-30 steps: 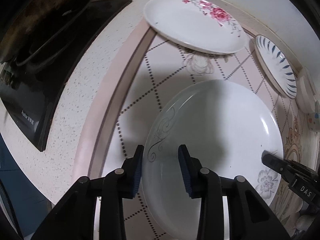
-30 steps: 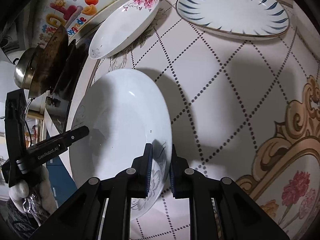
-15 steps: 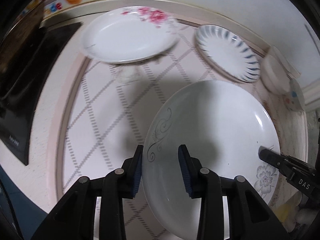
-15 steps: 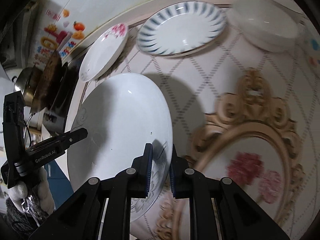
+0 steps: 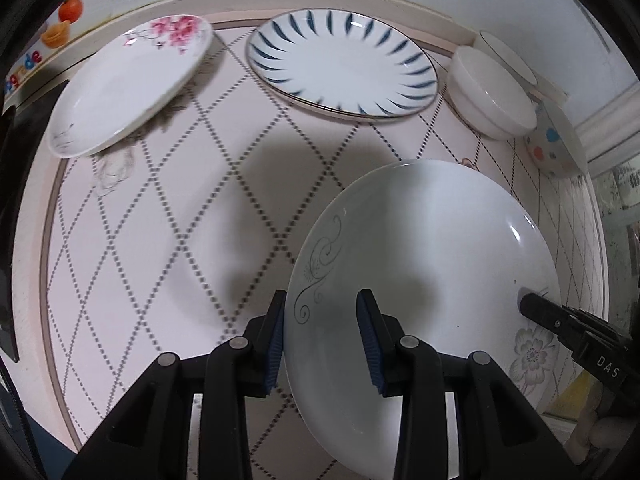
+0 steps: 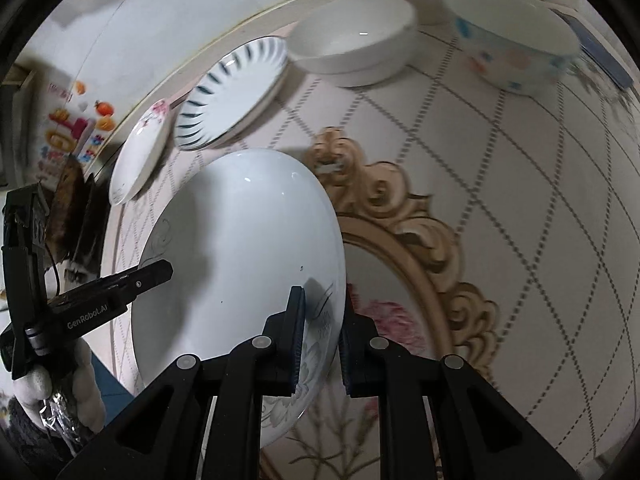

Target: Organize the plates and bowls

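Seen first from the left wrist, the left tool (image 5: 322, 338) stands with its blue-padded jaws partly apart, straddling the near rim of a large white plate (image 5: 424, 280) with a grey scroll pattern; whether the pads actually press the rim cannot be told. At the plate's far right edge the right tool (image 5: 560, 320) reaches in over a grey flower print, and the letters "DAS" are readable on its black body. Beyond, on the patterned counter (image 5: 160, 220), lie a pink-blossom plate (image 5: 128, 84), a blue-striped plate (image 5: 340, 68), a plain white bowl (image 5: 488, 92) and a dotted bowl (image 5: 554, 144), set in a row along the back wall. A sticker at the upper left shows fruit and the partly cut letters "de".

From the right wrist, the right tool (image 6: 322, 340) has its jaws nearly closed on the flowered rim of the same white plate (image 6: 240, 256), one pad on each face. The left tool (image 6: 116, 292) holds the opposite edge, marked "GenRobot.AI". The plate hangs tilted above the counter (image 6: 520, 184), beside a gold ornamental frame print. Behind it sit the blue-striped plate (image 6: 232, 92), the pink-blossom plate (image 6: 140, 156), the white bowl (image 6: 352, 36) and the dotted bowl (image 6: 516, 36).
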`<state>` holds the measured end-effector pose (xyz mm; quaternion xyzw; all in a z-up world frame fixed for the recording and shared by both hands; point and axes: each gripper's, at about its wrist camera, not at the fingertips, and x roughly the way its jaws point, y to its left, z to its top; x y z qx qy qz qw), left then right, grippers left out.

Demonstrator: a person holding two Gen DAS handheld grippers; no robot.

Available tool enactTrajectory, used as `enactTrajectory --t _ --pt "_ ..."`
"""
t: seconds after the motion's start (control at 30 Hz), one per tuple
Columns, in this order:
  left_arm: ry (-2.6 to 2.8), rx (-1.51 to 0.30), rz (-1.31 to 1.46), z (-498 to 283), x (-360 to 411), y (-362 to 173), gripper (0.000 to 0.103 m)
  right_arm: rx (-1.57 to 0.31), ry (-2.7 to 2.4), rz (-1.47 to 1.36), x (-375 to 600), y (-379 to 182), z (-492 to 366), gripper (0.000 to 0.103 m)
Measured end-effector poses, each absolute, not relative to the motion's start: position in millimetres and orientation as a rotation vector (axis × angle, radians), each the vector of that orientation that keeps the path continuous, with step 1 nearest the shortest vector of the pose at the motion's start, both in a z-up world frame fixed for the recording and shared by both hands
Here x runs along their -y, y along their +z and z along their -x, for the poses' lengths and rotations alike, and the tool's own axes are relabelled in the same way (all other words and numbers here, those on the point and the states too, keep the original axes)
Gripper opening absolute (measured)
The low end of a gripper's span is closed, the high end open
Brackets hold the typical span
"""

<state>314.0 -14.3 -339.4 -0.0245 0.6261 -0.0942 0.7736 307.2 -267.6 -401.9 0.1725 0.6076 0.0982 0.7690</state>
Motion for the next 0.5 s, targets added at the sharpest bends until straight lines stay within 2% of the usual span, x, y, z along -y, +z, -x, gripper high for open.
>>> enactTrajectory --t 0.5 --pt "-0.182 -1.389 0.016 -309 29 -356 0.032 -1.324 0.181 -0.394 276 -414 -301 0.017"
